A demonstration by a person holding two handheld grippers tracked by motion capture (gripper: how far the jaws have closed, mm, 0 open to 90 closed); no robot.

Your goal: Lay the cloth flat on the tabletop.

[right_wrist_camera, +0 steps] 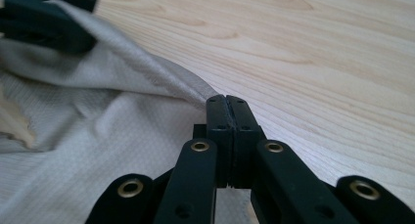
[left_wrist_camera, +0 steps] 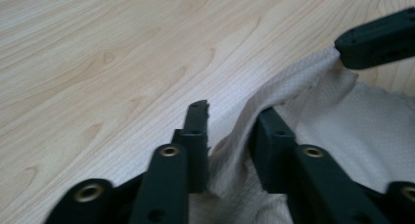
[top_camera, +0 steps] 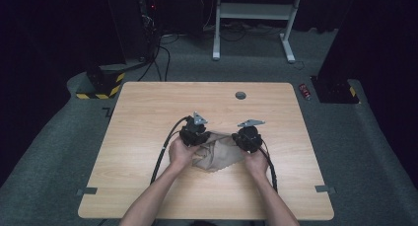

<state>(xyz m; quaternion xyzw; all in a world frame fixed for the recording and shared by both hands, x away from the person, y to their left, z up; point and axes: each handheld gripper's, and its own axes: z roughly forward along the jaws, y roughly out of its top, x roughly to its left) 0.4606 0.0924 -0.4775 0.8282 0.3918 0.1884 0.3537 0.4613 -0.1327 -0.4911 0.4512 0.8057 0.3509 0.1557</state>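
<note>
A beige cloth (top_camera: 217, 153) lies crumpled at the middle of the wooden table (top_camera: 148, 107), between the two hand-held grippers. My left gripper (top_camera: 193, 132) stands at the cloth's left end. In the left gripper view its jaws (left_wrist_camera: 235, 114) are apart, with a raised fold of the cloth (left_wrist_camera: 352, 121) running between them. My right gripper (top_camera: 248, 138) is at the cloth's right end. In the right gripper view (right_wrist_camera: 226, 99) its jaws are pressed together on the cloth's (right_wrist_camera: 98, 126) edge. Each gripper view also shows the other gripper's jaws (left_wrist_camera: 377, 38) (right_wrist_camera: 44, 18) at the cloth.
A round grommet hole (top_camera: 240, 94) sits near the table's far edge. On the floor beyond are a red can (top_camera: 304, 91), a white desk frame (top_camera: 254, 11) and a yellow-black striped base (top_camera: 101, 85). Grey tape tabs (top_camera: 87, 191) (top_camera: 323, 189) mark the table's near corners.
</note>
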